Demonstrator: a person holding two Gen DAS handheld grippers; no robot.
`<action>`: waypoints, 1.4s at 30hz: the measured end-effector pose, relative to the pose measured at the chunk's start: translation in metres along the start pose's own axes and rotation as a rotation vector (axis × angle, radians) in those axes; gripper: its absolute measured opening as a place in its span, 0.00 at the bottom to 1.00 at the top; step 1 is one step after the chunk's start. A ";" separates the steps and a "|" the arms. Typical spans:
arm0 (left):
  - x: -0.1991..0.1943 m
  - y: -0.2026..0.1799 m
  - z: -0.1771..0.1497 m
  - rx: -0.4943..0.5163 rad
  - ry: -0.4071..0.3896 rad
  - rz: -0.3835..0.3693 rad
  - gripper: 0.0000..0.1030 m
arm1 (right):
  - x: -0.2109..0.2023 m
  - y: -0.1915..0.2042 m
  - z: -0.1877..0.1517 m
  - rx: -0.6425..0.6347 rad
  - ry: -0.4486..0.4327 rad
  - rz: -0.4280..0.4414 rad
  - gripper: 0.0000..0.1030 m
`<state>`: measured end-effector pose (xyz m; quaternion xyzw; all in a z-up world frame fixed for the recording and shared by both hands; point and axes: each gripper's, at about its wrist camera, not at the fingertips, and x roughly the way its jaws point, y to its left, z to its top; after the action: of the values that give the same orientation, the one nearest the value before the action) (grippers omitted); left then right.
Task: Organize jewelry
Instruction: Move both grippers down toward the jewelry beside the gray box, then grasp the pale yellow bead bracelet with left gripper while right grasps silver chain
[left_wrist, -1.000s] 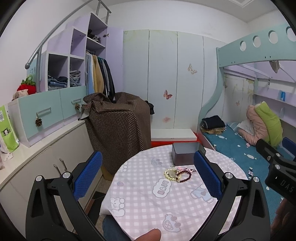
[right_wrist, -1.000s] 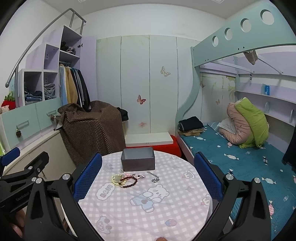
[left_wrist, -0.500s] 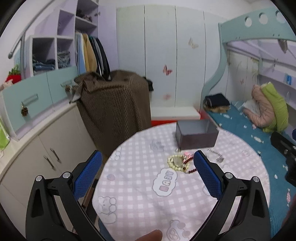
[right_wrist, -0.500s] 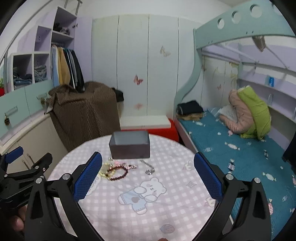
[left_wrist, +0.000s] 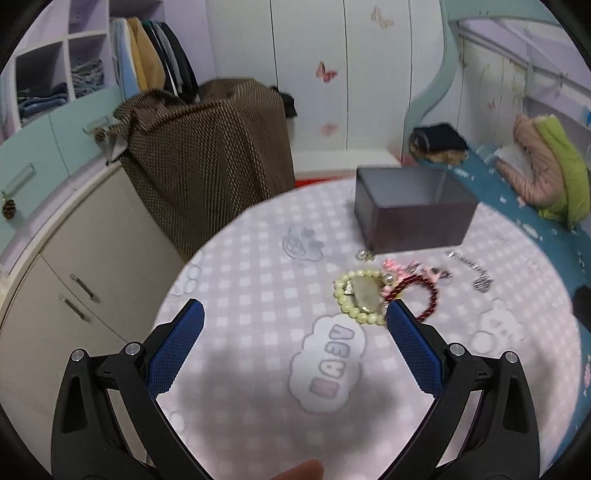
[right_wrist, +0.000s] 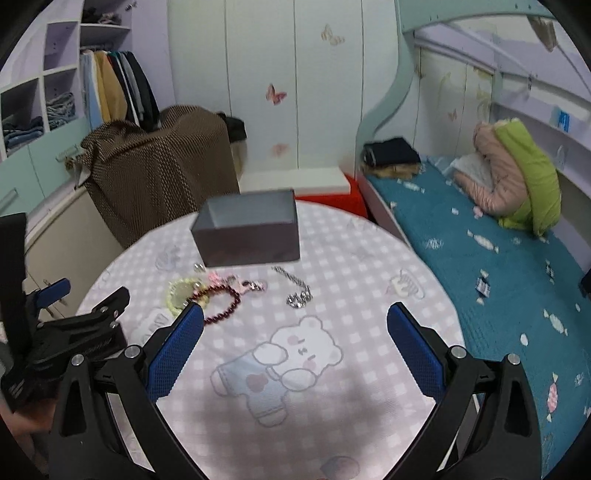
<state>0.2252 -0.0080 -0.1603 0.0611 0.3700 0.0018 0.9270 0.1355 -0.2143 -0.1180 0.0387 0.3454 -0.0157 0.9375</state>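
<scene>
We hold both tongs, left (left_wrist: 293, 321) and right (right_wrist: 295, 321), wide open above the counter (right_wrist: 369, 258); ahead of them lies the jewelry (left_wrist: 373, 291), beside the box (left_wrist: 410, 210).

Pink-check tablecloth (right_wrist: 354, 266), grey box (right_wrist: 247, 230), dk-red beads (right_wrist: 221, 304).

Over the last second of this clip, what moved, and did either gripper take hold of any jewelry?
Both cameras have closed in and tipped down toward the round checked table. The left hand-held gripper now sits just short of the pale green bead bracelet; the right hand-held gripper hangs over the bear print. Nothing was grasped: both stay open. The open grey box, dark red bead bracelet and silver chain lie unmoved.
</scene>
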 end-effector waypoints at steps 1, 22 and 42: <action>0.011 0.000 0.000 0.003 0.020 0.001 0.95 | 0.006 -0.003 0.000 0.008 0.020 -0.001 0.93; 0.107 0.008 0.005 -0.053 0.196 -0.084 0.88 | 0.072 -0.009 -0.001 -0.020 0.185 0.052 0.93; 0.048 0.002 0.027 -0.017 0.056 -0.330 0.09 | 0.089 -0.021 0.012 -0.009 0.194 0.023 0.93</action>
<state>0.2785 -0.0064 -0.1736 -0.0085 0.4007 -0.1457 0.9045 0.2097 -0.2367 -0.1679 0.0396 0.4341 0.0005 0.9000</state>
